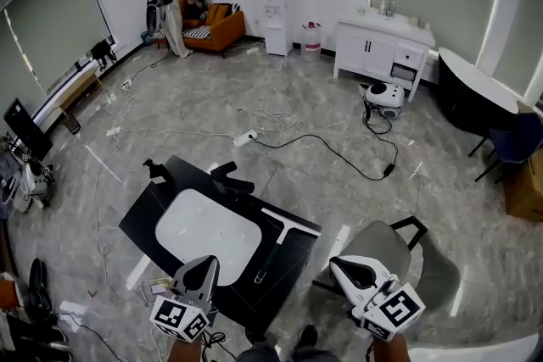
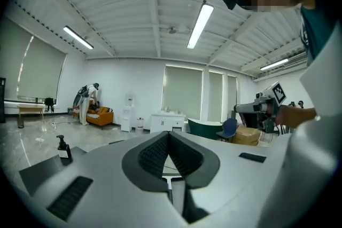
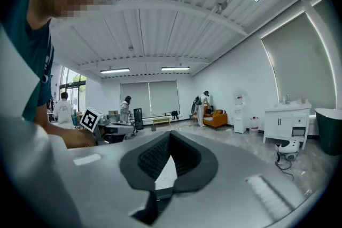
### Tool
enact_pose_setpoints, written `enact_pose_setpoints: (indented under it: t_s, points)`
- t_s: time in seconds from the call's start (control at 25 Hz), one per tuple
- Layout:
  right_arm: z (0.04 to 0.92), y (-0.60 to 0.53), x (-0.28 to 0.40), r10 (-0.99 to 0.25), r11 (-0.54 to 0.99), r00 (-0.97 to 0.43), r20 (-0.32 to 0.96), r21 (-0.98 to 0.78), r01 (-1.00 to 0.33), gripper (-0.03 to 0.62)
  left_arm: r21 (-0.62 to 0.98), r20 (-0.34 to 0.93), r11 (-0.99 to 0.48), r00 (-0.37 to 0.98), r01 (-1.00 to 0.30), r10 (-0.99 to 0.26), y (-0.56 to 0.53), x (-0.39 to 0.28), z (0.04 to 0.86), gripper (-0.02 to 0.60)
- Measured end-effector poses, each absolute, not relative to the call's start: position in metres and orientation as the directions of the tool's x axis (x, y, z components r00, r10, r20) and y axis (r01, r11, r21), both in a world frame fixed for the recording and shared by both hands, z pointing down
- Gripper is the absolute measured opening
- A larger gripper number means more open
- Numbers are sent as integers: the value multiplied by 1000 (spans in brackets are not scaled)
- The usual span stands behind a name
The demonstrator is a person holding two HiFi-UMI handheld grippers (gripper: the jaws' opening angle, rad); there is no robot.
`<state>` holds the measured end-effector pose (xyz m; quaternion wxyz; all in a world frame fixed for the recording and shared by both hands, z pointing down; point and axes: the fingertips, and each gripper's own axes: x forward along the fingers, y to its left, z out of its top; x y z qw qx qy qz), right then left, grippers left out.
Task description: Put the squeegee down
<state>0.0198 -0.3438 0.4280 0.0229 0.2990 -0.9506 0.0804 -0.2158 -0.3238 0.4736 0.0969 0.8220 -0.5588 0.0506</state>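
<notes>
The squeegee [image 1: 287,228], white with a long blade and a thin handle, lies flat on the black table [image 1: 151,214], to the right of a white oval panel [image 1: 208,226]. Neither gripper touches it. My left gripper [image 1: 206,262] is raised over the table's near edge, its jaws together and empty. In the left gripper view the left gripper [image 2: 170,134] points out level across the room. My right gripper [image 1: 336,264] hovers right of the table, above a grey chair. Its tips also meet with nothing between them in the right gripper view [image 3: 170,134].
A black pump bottle [image 1: 154,169] and a black spray bottle [image 1: 231,177] stand at the table's far edge. The grey chair [image 1: 399,252] sits at the right. Cables and a power strip [image 1: 246,137] cross the floor. A person [image 1: 178,2] stands by an orange sofa far back.
</notes>
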Motion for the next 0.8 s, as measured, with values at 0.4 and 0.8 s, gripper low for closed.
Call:
enact_pose_setpoints:
  t_s: [0.4, 0.8]
  points:
    - [368, -305, 5, -506, 857, -862, 38, -89, -507, 6, 50, 135, -279, 283, -959, -949, -245, -247, 424, 5]
    - [355, -284, 5, -478, 875, -878, 36, -67, -479, 6, 43, 120, -246, 250, -968, -961, -219, -249, 419, 5]
